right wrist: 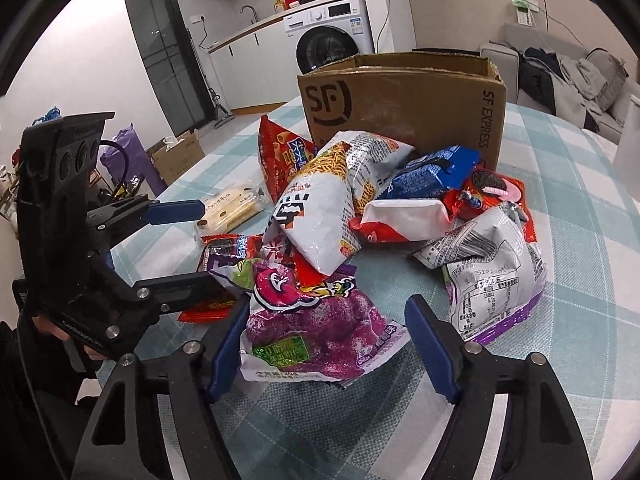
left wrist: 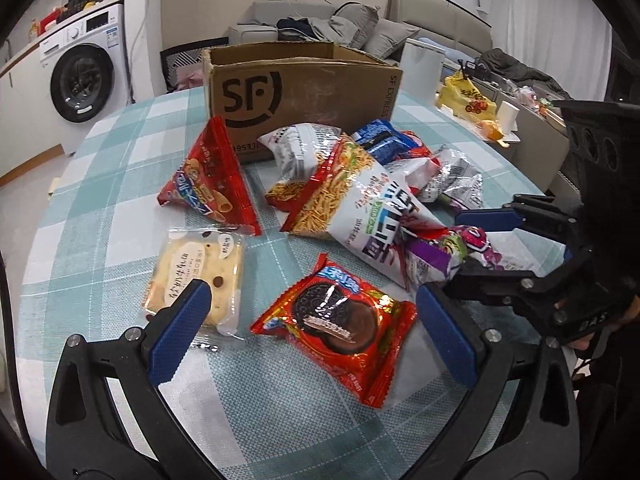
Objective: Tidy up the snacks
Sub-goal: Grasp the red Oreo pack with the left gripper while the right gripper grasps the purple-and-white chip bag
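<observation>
The left gripper (left wrist: pixel 312 332) is hovering with its jaws spread wide on either side of the red cookie packet (left wrist: pixel 334 326), and its blue pads (left wrist: pixel 178 332) are touching nothing. At ten o'clock from that packet the pale cake bar (left wrist: pixel 196 280) is lying flat on the checked tablecloth (left wrist: pixel 120 168).

The right gripper (right wrist: pixel 324 344) is standing about half open around the purple chip bag (right wrist: pixel 316 320). Its left pad is lying against the bag's edge, while the right pad (right wrist: pixel 430 350) is standing clear of it, so nothing is being pinched, though the wrinkled foil is making that left contact hard to judge.

The bag is sitting at the six o'clock end of the snack heap, with the big white noodle-snack bag (right wrist: pixel 320 216) leaning over it at twelve o'clock. The cardboard box (right wrist: pixel 404 100) is standing open behind the heap.
</observation>
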Motion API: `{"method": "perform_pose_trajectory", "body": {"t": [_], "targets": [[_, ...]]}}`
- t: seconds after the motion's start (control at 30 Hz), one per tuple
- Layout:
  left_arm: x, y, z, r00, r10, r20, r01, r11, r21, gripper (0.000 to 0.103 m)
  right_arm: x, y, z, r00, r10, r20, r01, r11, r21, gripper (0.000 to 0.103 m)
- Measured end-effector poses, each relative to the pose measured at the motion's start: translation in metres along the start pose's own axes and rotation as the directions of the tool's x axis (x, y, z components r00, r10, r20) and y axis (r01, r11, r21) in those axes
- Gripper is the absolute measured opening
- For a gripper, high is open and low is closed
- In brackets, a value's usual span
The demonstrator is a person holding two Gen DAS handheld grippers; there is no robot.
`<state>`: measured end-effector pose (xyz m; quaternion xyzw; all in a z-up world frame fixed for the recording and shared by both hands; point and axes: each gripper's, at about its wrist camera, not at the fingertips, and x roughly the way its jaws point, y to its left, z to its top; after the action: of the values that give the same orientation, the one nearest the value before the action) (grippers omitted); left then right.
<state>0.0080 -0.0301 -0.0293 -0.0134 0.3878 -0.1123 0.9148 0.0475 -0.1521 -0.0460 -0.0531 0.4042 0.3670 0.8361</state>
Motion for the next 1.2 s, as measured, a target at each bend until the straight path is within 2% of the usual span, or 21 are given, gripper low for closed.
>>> {"method": "perform_pose_trajectory", "body": {"t": [0.03, 0.1, 0.27, 0.4, 0.47, 0.6, 0.73, 0.8, 0.9, 0.93, 0.97, 1.2], "targets": [[0.0, -0.001, 0.0, 1.0, -0.007, -0.006, 0.007, 1.0, 0.003, 0.102, 0.0, -0.001, 0.0, 1.0, 0.004, -0.003, -0.004, 1.0, 0.003, 0.074], [0.002, -0.003, 0.0, 1.0, -0.007, -0.016, 0.007, 1.0, 0.011, 0.102, 0.001, -0.001, 0.0, 1.0, 0.02, -0.007, -0.02, 1.0, 0.005, 0.065], [0.006, -0.007, 0.0, 0.999, -0.004, -0.034, 0.005, 1.0, 0.017, 0.102, 0.0, 0.003, 0.0, 1.0, -0.003, 0.001, 0.003, 1.0, -0.013, 0.057], [0.012, -0.009, 0.0, 0.998, -0.004, -0.059, 0.005, 1.0, 0.023, 0.102, -0.007, 0.003, -0.001, 0.999, -0.016, 0.027, 0.017, 1.0, -0.019, 0.044], [0.015, -0.009, 0.0, 0.998, -0.009, -0.069, 0.011, 1.0, 0.025, 0.1, -0.01, 0.001, -0.001, 0.999, -0.015, 0.034, 0.016, 1.0, -0.012, 0.04], [0.018, -0.012, -0.001, 0.997, -0.019, -0.079, 0.022, 0.999, 0.038, 0.095, -0.011, -0.001, -0.002, 0.999, -0.013, 0.037, 0.013, 1.0, -0.006, 0.04], [0.023, -0.015, -0.005, 0.992, -0.037, -0.124, 0.043, 0.998, 0.044, 0.079, -0.015, 0.0, -0.003, 0.999, -0.006, 0.048, 0.006, 1.0, -0.005, 0.04], [0.022, -0.015, -0.005, 0.992, -0.042, -0.118, 0.048, 0.998, 0.046, 0.077, -0.017, -0.001, -0.004, 0.999, -0.002, 0.053, 0.002, 1.0, -0.001, 0.039], [0.021, -0.013, -0.005, 0.993, -0.049, -0.109, 0.053, 0.998, 0.038, 0.065, -0.021, -0.002, -0.007, 0.998, -0.004, 0.057, 0.003, 1.0, 0.009, 0.039], [0.02, -0.013, -0.005, 0.993, -0.061, -0.103, 0.065, 0.997, 0.033, 0.056, -0.021, -0.002, -0.008, 0.998, -0.004, 0.059, 0.003, 1.0, 0.012, 0.039], [0.02, -0.012, -0.005, 0.992, -0.069, -0.103, 0.072, 0.997, 0.031, 0.052, -0.021, -0.002, -0.008, 0.998, -0.004, 0.061, 0.003, 1.0, 0.016, 0.039], [0.011, -0.018, -0.008, 0.992, -0.089, -0.088, 0.094, 0.994, 0.051, 0.047, -0.027, -0.004, -0.008, 0.997, 0.004, 0.08, -0.007, 1.0, 0.028, 0.039]]}}
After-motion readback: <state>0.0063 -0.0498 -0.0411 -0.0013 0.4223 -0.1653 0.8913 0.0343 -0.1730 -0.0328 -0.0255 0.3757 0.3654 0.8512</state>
